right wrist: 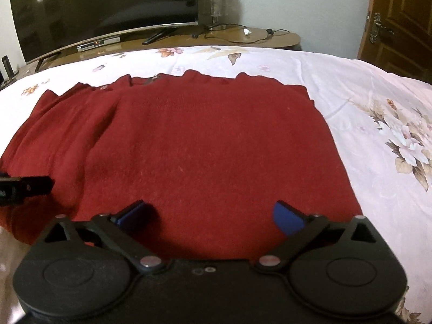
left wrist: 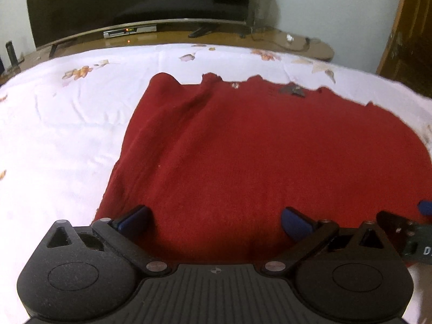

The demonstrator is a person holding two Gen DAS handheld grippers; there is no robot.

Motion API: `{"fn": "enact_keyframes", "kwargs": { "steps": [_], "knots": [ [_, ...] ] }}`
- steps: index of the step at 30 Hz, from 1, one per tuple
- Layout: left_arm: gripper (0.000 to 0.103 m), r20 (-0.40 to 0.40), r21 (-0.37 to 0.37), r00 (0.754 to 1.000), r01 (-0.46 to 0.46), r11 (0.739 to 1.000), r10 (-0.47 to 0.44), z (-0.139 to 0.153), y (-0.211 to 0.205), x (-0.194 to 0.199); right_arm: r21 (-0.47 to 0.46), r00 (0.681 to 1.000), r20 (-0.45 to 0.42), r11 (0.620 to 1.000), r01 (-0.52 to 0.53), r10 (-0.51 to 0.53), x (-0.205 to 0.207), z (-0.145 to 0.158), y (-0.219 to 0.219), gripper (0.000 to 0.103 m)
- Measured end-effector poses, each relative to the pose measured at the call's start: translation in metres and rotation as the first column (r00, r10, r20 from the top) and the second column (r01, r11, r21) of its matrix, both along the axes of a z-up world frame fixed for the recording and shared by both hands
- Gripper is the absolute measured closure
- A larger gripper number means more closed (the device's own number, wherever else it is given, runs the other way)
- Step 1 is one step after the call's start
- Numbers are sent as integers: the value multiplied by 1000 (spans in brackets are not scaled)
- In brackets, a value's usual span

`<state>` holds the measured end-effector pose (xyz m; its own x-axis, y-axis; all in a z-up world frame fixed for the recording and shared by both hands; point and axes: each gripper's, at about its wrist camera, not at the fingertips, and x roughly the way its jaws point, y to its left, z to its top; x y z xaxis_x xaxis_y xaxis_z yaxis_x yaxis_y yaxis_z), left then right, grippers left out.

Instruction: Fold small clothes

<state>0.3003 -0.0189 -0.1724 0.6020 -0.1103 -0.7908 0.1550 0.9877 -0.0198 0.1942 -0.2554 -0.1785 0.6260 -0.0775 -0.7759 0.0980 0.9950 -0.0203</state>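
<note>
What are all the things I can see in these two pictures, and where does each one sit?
garment: one, dark red, spread flat on the bedsheet just ahead of both grippers
bedsheet: one, white with flower prints, under the garment
television: one, black, screen dark, on the cabinet beyond the bed
set-top box: one, silver, small lights on, under the television
cabinet: one, brown wood, holds the television and loose cables
door: one, brown wood, metal handle, far right
left gripper: one, black with blue pads, open over the garment's near edge
right gripper: one, black with blue pads, open over the garment's near edge
</note>
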Motion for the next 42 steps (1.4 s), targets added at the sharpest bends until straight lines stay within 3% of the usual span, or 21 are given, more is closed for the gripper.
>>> {"fn": "enact_keyframes", "kwargs": {
  "steps": [4,8,13,17,19,23,29,33,37,38,40,42],
  "knots": [
    [0,-23,48,1000,-3,999,4,3,-7,2,7,999,44,1000,22,-22,-10,1,1,2],
    [0,-29,79,999,-25,997,28,11,-10,0,44,999,31,999,32,-34,-10,10,-1,2],
    [0,45,65,998,-44,997,41,29,8,-7,47,997,76,999,8,-11,-12,25,2,2],
    [0,-14,53,999,-49,997,50,27,30,-5,77,997,76,997,-10,4,-11,27,6,3],
    [0,-18,45,995,-95,994,96,31,46,-11,95,996,84,995,-10,2,-12,30,7,3],
    [0,-86,-55,979,-192,980,187,31,82,-23,116,996,89,993,-15,5,-11,33,9,3],
    [0,-161,-144,971,-203,969,179,15,98,-35,148,997,76,989,-22,11,-8,31,15,3],
    [0,-218,-290,943,-309,906,251,4,114,-47,138,996,82,990,-41,30,-9,31,22,3],
    [2,-222,-368,940,-326,871,259,0,117,-53,116,994,101,992,-41,29,-9,32,23,3],
    [6,-227,-403,937,-339,850,266,-1,119,-54,119,995,100,992,-39,27,-7,33,23,3],
    [31,-262,-476,930,-357,804,258,-6,122,-52,128,995,102,991,-32,19,-6,34,22,3],
    [35,-280,-506,925,-370,779,257,-10,122,-48,137,994,106,990,-26,11,-5,35,21,3]
  ]
}}
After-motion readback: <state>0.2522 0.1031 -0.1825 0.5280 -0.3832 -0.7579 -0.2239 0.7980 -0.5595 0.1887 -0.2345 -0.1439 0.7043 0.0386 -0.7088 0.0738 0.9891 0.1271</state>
